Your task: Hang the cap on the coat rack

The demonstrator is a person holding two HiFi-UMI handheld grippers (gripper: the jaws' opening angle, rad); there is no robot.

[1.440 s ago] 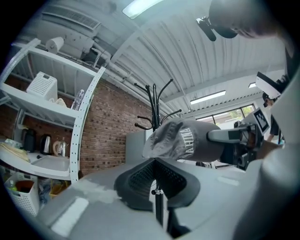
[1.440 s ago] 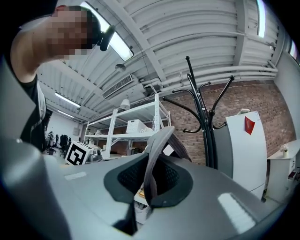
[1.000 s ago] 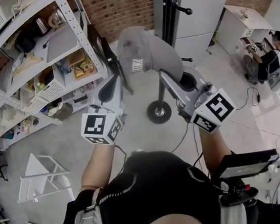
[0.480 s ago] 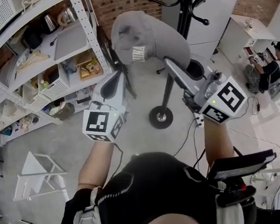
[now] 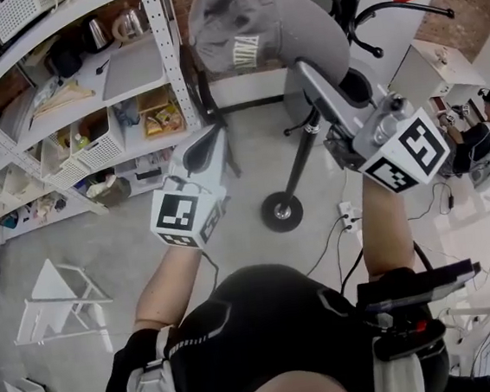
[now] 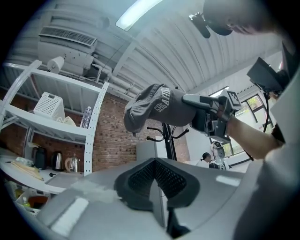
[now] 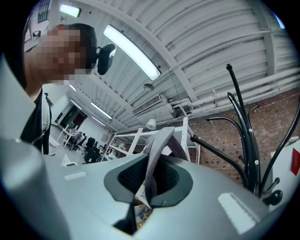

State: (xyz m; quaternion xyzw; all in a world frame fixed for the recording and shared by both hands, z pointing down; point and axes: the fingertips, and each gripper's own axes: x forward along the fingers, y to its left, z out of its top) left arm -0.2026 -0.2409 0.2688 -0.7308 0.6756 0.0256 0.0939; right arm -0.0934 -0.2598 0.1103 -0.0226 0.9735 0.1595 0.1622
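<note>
Grey cap [image 5: 240, 26] in right gripper [image 5: 311, 79], near coat rack [image 5: 281, 211]

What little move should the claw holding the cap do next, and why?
Probably move the right claw toward a coat rack hook: it is shut on the brim of the grey cap, and the cap is on no hook yet.

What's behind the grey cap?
In the left gripper view, the black coat rack stands behind the cap, with a brick wall beyond. The cap covers the rack's top.
</note>
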